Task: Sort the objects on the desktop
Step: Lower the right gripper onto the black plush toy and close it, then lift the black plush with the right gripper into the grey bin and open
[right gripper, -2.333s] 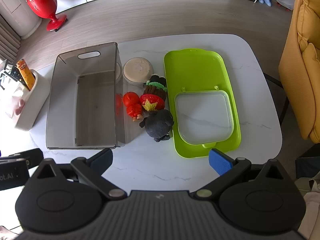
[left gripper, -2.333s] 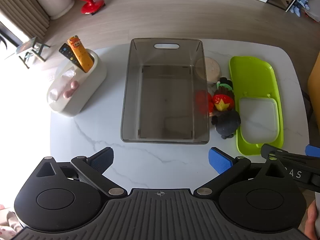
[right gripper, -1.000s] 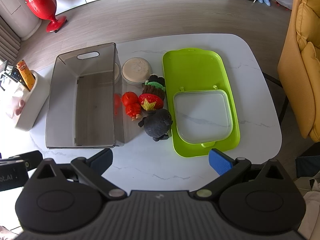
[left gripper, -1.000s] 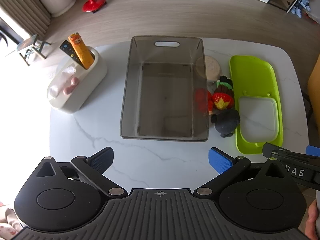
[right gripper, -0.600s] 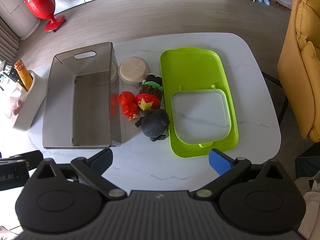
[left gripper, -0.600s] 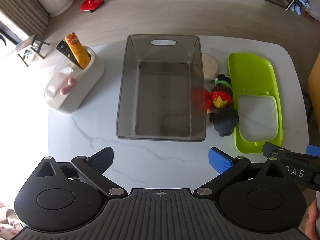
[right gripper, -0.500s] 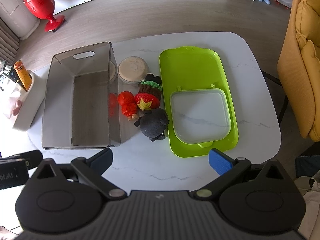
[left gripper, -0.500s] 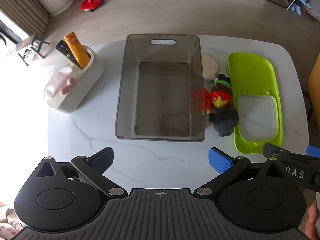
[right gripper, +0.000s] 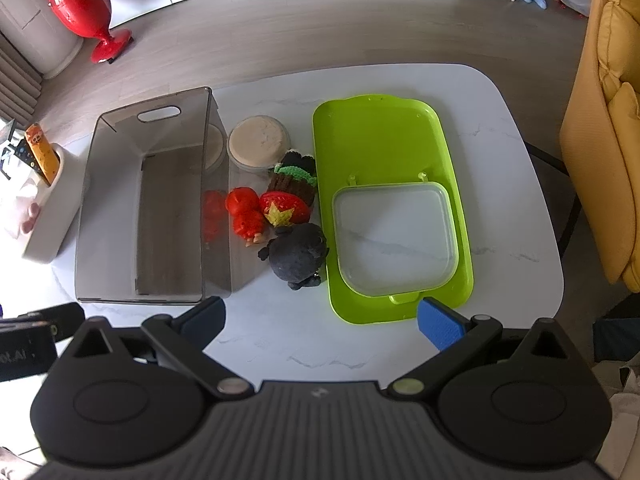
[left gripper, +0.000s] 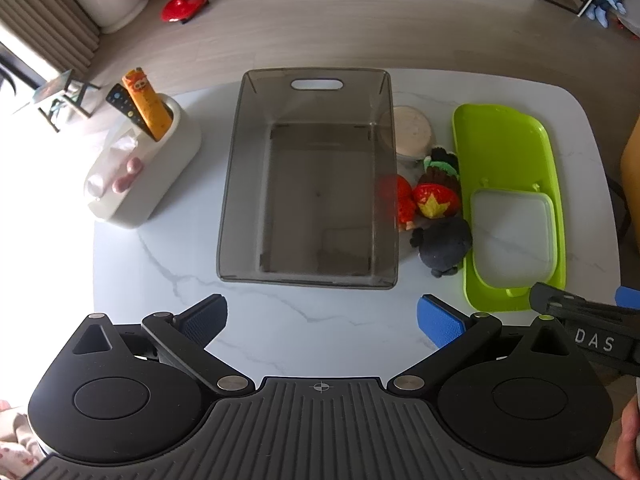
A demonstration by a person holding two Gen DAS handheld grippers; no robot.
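An empty smoky-grey bin (left gripper: 308, 184) (right gripper: 148, 208) stands mid-table. To its right lie a round beige container (right gripper: 259, 142) (left gripper: 412, 134), a brown and green knitted toy (right gripper: 296, 178) (left gripper: 440, 168), a red figure (right gripper: 245, 216) (left gripper: 404, 204), a strawberry toy (right gripper: 285, 204) (left gripper: 436, 204) and a dark plush (right gripper: 298, 256) (left gripper: 444, 246). Beyond them a lime green tray (right gripper: 380, 140) (left gripper: 504, 140) carries a clear square lid (right gripper: 394, 236) (left gripper: 512, 236). My left gripper (left gripper: 322, 316) hangs open above the table's near edge, before the bin. My right gripper (right gripper: 322, 318) is open too, near the plush and tray.
A white holder (left gripper: 140, 176) (right gripper: 44, 216) with an orange tube (left gripper: 146, 104) and a remote stands at the table's left. A yellow armchair (right gripper: 604, 120) is at the right, a red vase (right gripper: 86, 8) on the floor beyond. The other gripper (left gripper: 588, 332) shows low right.
Both views have drifted slightly, so the table objects sit a little farther left and up than before. Nothing on the table moved and both grippers stayed open.
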